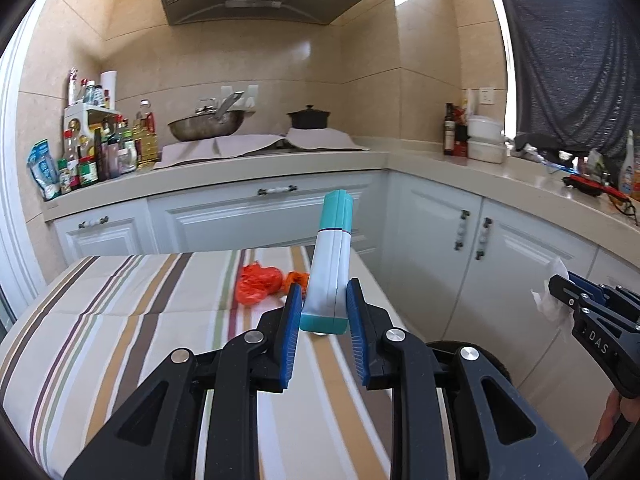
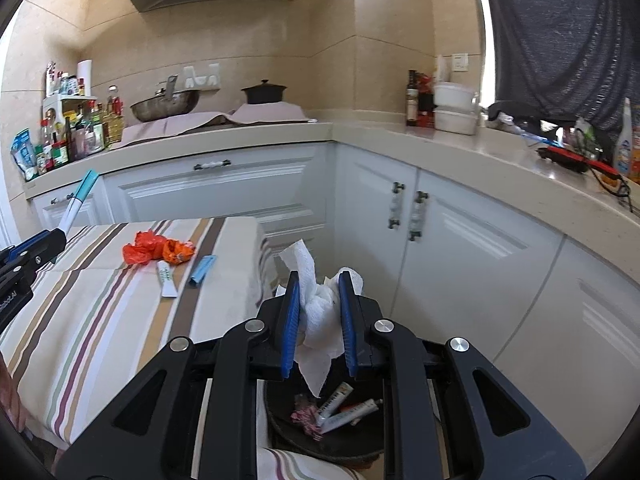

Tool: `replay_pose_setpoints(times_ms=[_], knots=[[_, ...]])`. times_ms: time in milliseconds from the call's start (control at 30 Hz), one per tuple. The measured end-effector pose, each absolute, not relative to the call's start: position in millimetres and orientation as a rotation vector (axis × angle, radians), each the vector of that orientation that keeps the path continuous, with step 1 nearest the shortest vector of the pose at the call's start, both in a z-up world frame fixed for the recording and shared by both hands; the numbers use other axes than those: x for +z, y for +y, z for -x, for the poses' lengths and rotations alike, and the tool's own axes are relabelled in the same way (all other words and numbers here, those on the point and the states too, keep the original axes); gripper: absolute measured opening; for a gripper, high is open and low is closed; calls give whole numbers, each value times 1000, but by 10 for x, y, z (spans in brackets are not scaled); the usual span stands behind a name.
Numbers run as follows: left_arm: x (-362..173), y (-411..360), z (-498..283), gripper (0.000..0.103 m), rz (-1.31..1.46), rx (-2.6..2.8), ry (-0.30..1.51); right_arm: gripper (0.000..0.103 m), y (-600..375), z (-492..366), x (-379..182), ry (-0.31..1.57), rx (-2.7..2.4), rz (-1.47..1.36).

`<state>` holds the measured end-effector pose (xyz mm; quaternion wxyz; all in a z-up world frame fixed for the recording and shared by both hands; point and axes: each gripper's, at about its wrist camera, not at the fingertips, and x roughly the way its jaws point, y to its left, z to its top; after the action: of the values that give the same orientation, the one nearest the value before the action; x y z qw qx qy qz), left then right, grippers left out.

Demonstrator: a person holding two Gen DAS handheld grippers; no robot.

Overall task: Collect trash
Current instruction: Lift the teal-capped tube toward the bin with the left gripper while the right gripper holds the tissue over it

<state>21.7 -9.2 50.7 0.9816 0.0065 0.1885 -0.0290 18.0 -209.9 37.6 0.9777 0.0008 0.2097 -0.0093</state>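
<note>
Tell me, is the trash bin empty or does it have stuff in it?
It has stuff in it. The right wrist view shows squeezed tubes and a pink wrapper at the bottom of the black bin.

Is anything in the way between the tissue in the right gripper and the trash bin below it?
Nothing visible. The crumpled tissue hangs in the right gripper directly above the open bin.
</note>
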Motion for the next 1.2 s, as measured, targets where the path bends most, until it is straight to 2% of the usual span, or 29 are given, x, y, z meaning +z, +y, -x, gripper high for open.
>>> replay_pose_setpoints(times_ms=[700, 1200], knots=[[587, -698, -155, 24, -35, -229, 369, 19, -2627, 122, 413, 398, -127, -49], [411, -1032, -321, 24, -70, -274, 410, 19, -2788, 4, 276, 427, -151, -71]])
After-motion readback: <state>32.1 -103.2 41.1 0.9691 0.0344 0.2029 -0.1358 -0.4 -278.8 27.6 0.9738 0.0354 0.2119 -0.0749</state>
